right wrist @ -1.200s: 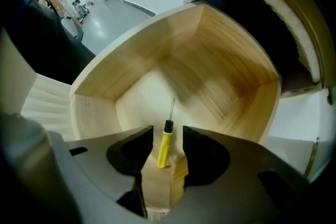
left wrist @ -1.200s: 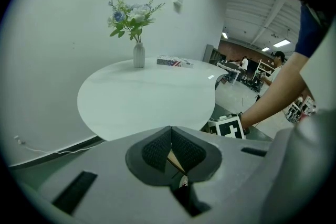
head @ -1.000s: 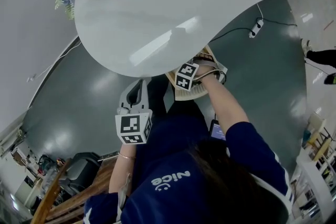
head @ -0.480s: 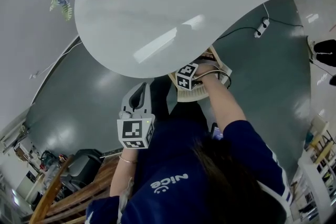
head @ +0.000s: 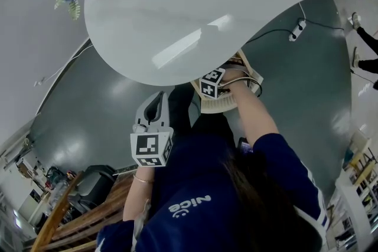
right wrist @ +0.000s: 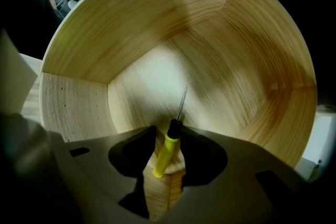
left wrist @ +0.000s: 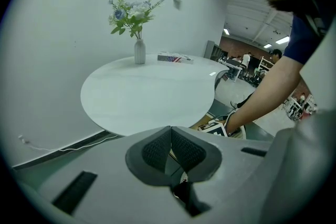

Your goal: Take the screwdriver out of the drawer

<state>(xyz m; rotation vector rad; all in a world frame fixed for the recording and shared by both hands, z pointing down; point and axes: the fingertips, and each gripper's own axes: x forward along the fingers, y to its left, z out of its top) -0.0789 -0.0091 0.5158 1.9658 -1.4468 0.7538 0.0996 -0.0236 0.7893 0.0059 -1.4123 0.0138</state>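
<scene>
Both jaws of the right gripper point(right wrist: 168, 138) have just been closing in, but they're wide apart and not gripping yet. The yellow screwdriver point(right wrist: 165, 153) lies on the drawer point(right wrist: 173, 18) floor right between them, so the grab looks close. Left gripper point(left wrist: 171, 139) hangs closed, empty.

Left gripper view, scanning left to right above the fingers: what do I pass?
Vase of flowers → flat box → person's forearm, slanting down from the upper right.
</scene>
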